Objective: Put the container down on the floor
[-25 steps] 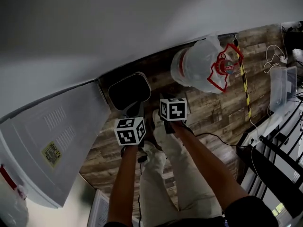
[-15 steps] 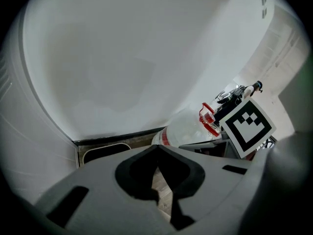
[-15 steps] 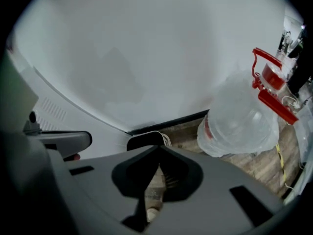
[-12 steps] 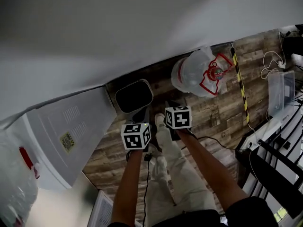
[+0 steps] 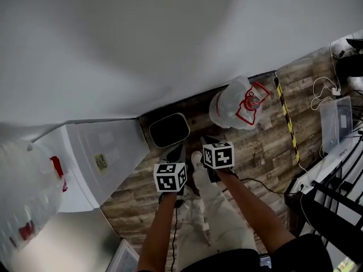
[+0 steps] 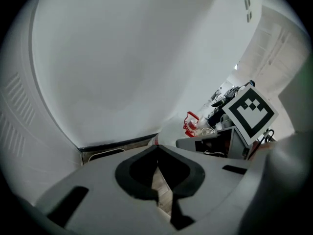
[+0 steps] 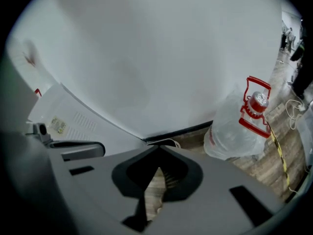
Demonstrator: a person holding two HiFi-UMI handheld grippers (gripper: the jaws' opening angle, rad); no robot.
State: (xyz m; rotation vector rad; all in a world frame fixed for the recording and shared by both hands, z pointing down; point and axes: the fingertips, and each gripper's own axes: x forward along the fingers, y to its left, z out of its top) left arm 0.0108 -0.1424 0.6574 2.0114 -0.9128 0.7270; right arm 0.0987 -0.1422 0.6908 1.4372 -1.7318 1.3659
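Observation:
The container is a big clear water jug with a red handle and cap, standing on the wood floor by the white wall. It also shows in the right gripper view as the jug, and its red handle shows in the left gripper view. My right gripper hangs just short of the jug, jaws shut on nothing. Left of it, my left gripper is also shut and empty, near a black bin. Neither touches the jug.
A black bin sits against the wall. A white appliance stands to the left, with another jug beyond it. Yellow-black tape, cables, a clear box and a black rack lie right.
The head view has risen and pulled back, so the jug and bin look smaller. Both grippers stay shut and have drawn slightly away from the jug, which has not moved.

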